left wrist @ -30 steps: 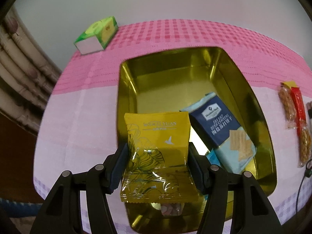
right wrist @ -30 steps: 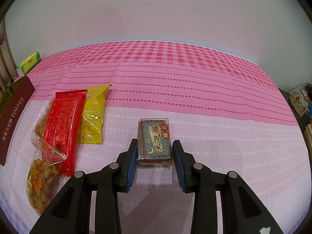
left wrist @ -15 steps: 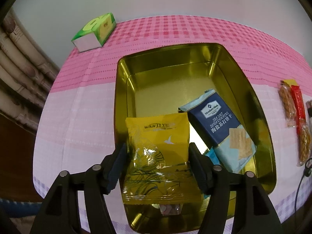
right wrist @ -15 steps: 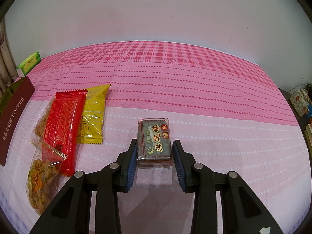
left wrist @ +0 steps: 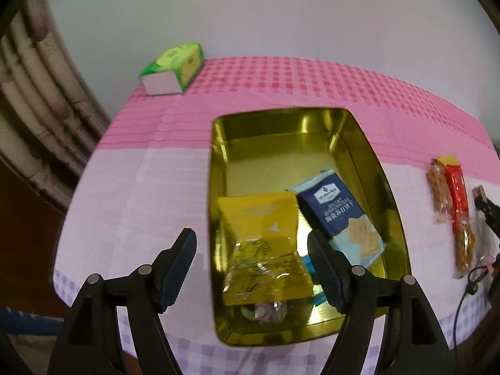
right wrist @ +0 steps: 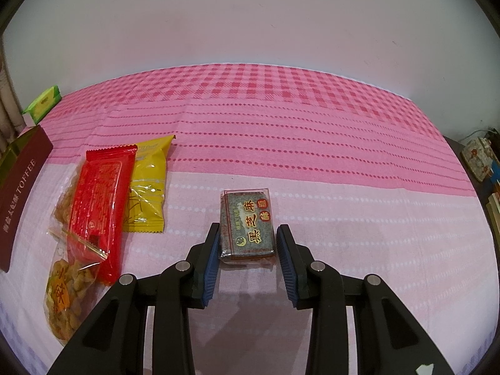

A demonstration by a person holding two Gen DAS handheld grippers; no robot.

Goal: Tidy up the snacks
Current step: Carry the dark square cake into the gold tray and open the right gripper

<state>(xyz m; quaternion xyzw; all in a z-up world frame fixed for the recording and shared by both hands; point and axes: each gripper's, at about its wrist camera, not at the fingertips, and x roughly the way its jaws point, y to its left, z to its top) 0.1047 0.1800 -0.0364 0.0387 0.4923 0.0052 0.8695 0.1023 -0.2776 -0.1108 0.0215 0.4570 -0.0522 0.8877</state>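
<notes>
L claw [left wrist: 251, 257] spread wide over the gold tin [left wrist: 387, 187], gripping nothing; yellow pack [left wrist: 262, 243] lies loose inside at the tin's near end, w/ the blue cracker pack [left wrist: 339, 215] just beside it on the right. R claw [right wrist: 247, 257] part open around the sesame bar [right wrist: 248, 225] on the tabletop [right wrist: 359, 218], left pad touching or nearly so, right pad w/ a small gap (no grip). Red pack [right wrist: 98, 197], yellow pack no. 2 [right wrist: 147, 187] & clear nut bag [right wrist: 67, 281] sit piled left of it.
</notes>
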